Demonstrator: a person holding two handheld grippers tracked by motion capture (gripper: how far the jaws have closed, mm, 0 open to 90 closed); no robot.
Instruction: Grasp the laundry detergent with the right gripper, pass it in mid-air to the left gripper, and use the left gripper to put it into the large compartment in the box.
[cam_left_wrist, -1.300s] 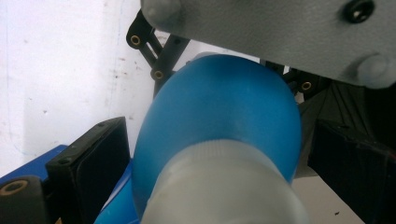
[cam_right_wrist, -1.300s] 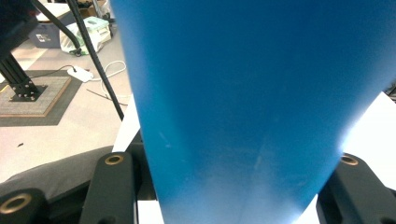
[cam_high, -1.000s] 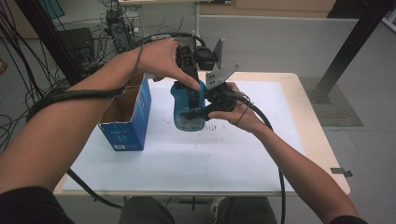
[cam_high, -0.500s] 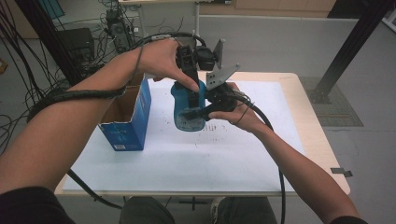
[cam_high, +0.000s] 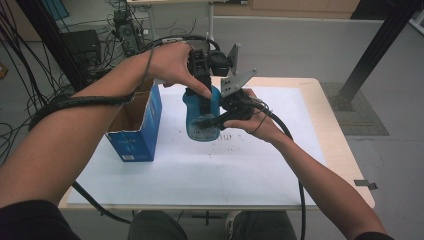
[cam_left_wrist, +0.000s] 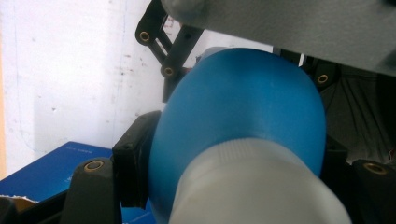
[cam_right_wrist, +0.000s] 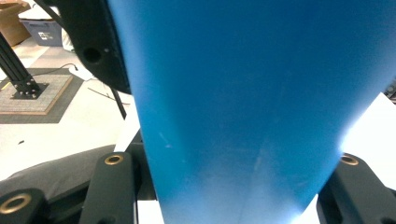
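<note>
Blue bottle (cam_high: 200, 117) — its cap hidden behind left gripper (cam_high: 204, 97) — fills both close views.

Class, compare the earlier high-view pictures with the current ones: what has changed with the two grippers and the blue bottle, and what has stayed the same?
The left gripper has just been closing its jaws on the top of the blue bottle. The right gripper stays clamped on its body; the blue box is unmoved.

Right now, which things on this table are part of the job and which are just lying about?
In the job:
- blue plastic bottle with a white cap
- left gripper, its jaws have just been closing on the bottle's cap end
- right gripper, shut on the bottle's body

Lying about:
- open blue cardboard box, left of the bottle
- white table sheet
</note>
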